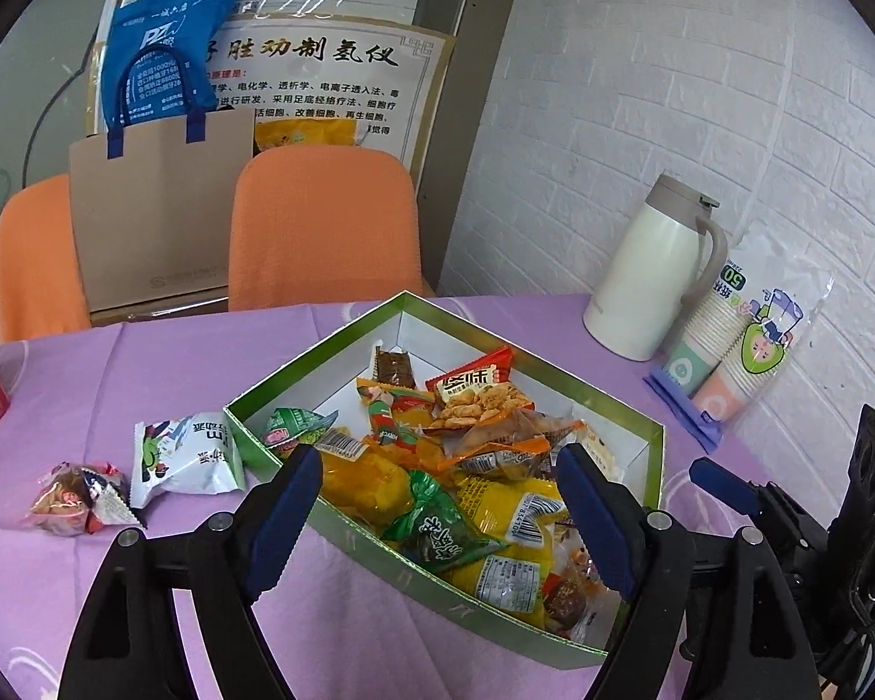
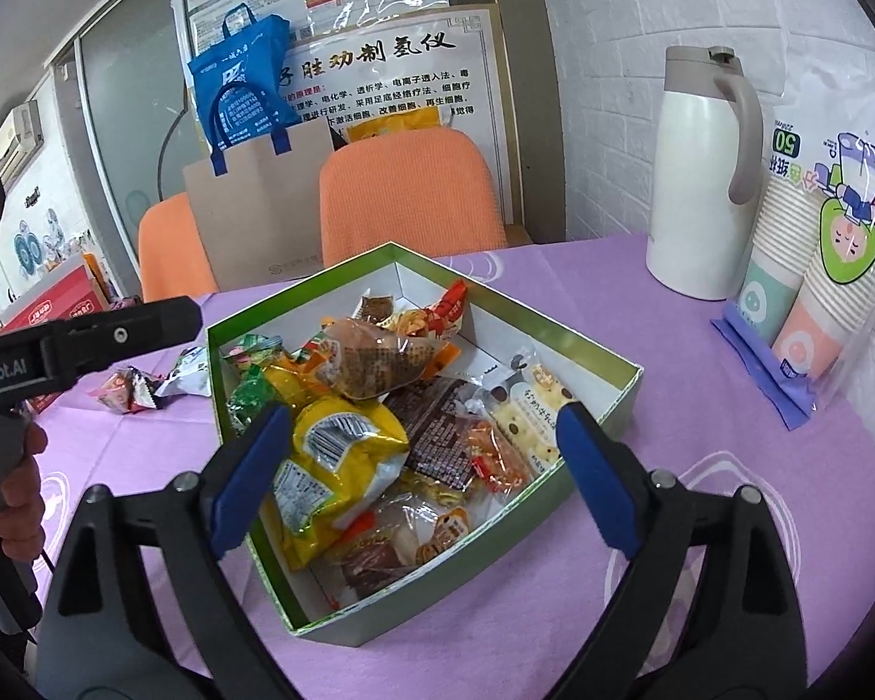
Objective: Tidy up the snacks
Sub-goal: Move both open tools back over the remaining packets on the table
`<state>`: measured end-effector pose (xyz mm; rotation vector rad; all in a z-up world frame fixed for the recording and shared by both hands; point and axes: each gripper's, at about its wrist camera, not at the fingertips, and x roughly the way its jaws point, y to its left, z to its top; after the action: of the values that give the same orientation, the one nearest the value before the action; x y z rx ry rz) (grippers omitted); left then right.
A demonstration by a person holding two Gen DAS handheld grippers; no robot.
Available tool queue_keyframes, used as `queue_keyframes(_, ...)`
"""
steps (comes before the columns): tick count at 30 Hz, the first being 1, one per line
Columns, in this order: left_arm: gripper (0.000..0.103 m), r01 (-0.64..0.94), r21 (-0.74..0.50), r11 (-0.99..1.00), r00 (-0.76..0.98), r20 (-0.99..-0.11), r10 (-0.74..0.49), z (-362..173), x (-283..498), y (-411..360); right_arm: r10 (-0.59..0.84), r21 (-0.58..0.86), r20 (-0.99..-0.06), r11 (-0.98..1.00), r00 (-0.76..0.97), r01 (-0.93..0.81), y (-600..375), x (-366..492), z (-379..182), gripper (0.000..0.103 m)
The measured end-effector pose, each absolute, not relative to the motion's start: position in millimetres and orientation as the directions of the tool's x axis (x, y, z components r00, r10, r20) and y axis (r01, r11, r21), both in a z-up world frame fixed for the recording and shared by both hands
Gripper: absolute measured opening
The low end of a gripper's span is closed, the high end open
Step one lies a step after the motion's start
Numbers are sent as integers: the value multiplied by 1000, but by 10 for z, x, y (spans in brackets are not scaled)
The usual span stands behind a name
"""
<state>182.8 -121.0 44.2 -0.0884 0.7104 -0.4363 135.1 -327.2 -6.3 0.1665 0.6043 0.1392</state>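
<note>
Most of the snacks already lie heaped in the green box [image 1: 245, 426] on the purple table [image 1: 175, 361], while two remain outside it to its left: a white snack packet [image 1: 189, 458] just beside the box wall, and a small clear-wrapped snack [image 1: 81, 496] a little further left, touching the white one's corner. Both should be light, puffy and crinkly, with slick film that slides and dents easily; the contents are probably brittle, so a gentle pinch seems wiser than a hard squeeze. The white packet is likely best taken across its pillowed middle or by a crimped end seal, where the film is doubled and stiffer. The small one looks lumpy and loosely twisted, so its gathered end or its bulk would offer the surest hold. The left gripper [image 1: 437, 513] hovers over the near-left part of the box with its fingers [image 1: 286, 519] spread wide and nothing between them. The right gripper [image 2: 420, 466] hangs above the box's near side, its fingers [image 2: 251, 478] likewise wide and empty, over a yellow packet [image 2: 332, 466] that lies loose on the heap.
</note>
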Motion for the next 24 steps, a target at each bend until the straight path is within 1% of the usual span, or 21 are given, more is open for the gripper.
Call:
queue_keyframes(3,84,349,-229,909,678,-607,-414,469,1784,-1134,179,193,-546,978,818,-86,-3212,1314,-21,97)
queue_keyframes(10,84,314,-269,910,680,-605,-414,482,1674,-807,228,200,-544,970,807,-139,-3004,1275,35,97)
queue_keyframes(13,84,290,-293,911,693,-592,-411,480,1595,-563,272,211,-543,960,795,-184,-2852,1279,47,97)
queue_keyframes(16,84,258,-306,916,696,-598,-396,450,1566,-277,320,212,-542,947,777,-242,-2643,1294,60,97)
queue_keyframes(19,84,200,-322,925,705,-609,-364,390,1575,83,365,209,-545,931,755,-300,-2406,1320,64,97)
queue_keyframes(22,84,109,-327,939,715,-630,-303,306,1636,473,425,224,-544,905,724,-362,-2162,1347,53,97)
queue_keyframes(24,84,69,-349,934,720,-631,-289,252,1653,680,454,226,-551,889,700,-398,-2001,1372,33,97)
